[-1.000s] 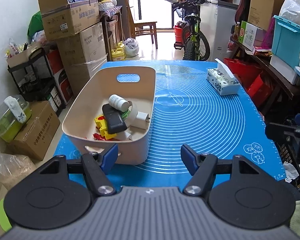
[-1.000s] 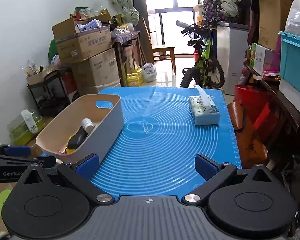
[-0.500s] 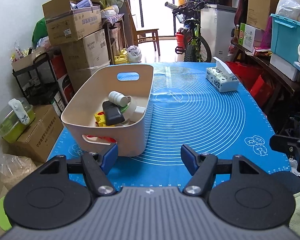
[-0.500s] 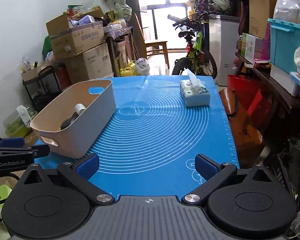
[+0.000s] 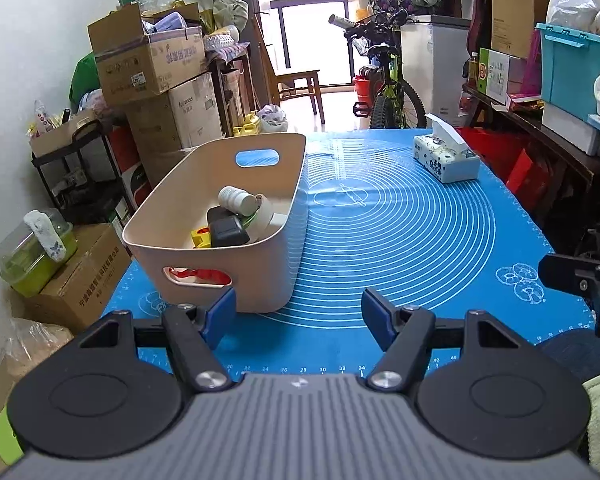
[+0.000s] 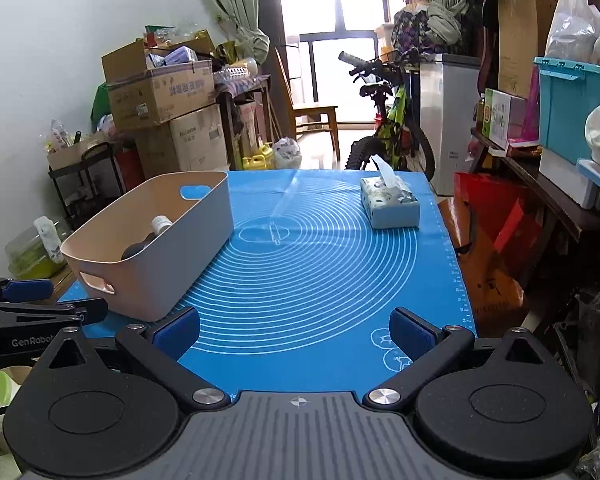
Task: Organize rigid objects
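Two handheld grippers are hovering at the near edge of a bench covered by a blue mat (image 5: 400, 240). The left gripper (image 5: 298, 314) is standing with jaws apart and nothing between them, just short of the near end of a beige bin (image 5: 228, 264); the right gripper (image 6: 296, 334) is likewise spread wide and empty over bare mat. The bin is lying on the left side of the mat, its long axis running near to far, a handle slot at each end. Inside, piled toward the near end, are sitting a black case (image 5: 226, 230), a yellow piece (image 5: 201, 237) beside it, and a white bottle (image 5: 238, 199) lying on its side, its long axis running left to right. A tissue box (image 5: 446, 158) is resting far right, well apart from the bin.

With every loose item apparently binned, the step in hand is likely either unloading or closing out; reaching in cleanly would mean coming over the near rim from above, jaws aligned across the narrow width of whichever item is chosen, so as not to nudge the bin.
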Tool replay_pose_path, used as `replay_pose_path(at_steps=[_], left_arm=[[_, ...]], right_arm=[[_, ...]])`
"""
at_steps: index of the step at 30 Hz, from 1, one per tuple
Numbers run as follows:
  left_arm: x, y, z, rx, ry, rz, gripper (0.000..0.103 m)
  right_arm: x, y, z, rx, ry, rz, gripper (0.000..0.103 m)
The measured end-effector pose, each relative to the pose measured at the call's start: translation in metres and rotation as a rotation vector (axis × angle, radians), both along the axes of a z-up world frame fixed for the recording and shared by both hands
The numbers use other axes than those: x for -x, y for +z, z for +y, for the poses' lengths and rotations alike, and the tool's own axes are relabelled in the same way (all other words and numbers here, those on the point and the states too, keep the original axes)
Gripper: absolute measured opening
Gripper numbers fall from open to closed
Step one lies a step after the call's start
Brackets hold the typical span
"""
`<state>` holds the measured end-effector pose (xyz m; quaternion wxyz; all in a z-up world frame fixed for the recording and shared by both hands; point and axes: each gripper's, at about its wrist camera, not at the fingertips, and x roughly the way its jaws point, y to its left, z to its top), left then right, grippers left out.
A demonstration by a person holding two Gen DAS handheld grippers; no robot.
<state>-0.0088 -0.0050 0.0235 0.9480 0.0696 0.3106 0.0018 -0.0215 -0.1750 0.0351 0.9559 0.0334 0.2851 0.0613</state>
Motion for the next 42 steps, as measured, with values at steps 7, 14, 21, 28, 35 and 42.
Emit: replay_pose_path(at_steps=[7,14,21,28,35,42], left_arm=[[-0.0001,-0.0056,-0.0008,-0.011,-0.004,0.008,0.07],[-0.0019,-0.0056,-0.001,-0.017,-0.001,0.011,0.07],[-0.0022,-0.0056,-0.0008,-0.017,-0.002,0.009,0.07],[-0.0023,-0.0055,-0.0009,-0.018,-0.002,0.01,0.07],[-0.0025,-0.005,-0.001,-0.024,-0.002,0.01,0.07],[-0.0024,-0.0051,-0.0009,-0.025,-0.002,0.01,0.07]], right_arm=[[0.0011,-0.0017,0.0008,0.004,-0.002,-0.002,0.101],[0.0018,-0.003,0.0019,0.007,-0.008,-0.01,0.101],[0.0006,-0.0036,-0.0003,0.007,-0.008,-0.009,0.101],[0.0013,-0.004,0.0003,0.009,-0.01,-0.01,0.101],[0.0013,-0.0048,0.0003,0.012,-0.013,-0.009,0.101],[0.0014,-0.0053,0.0006,0.012,-0.012,-0.006,0.101]])
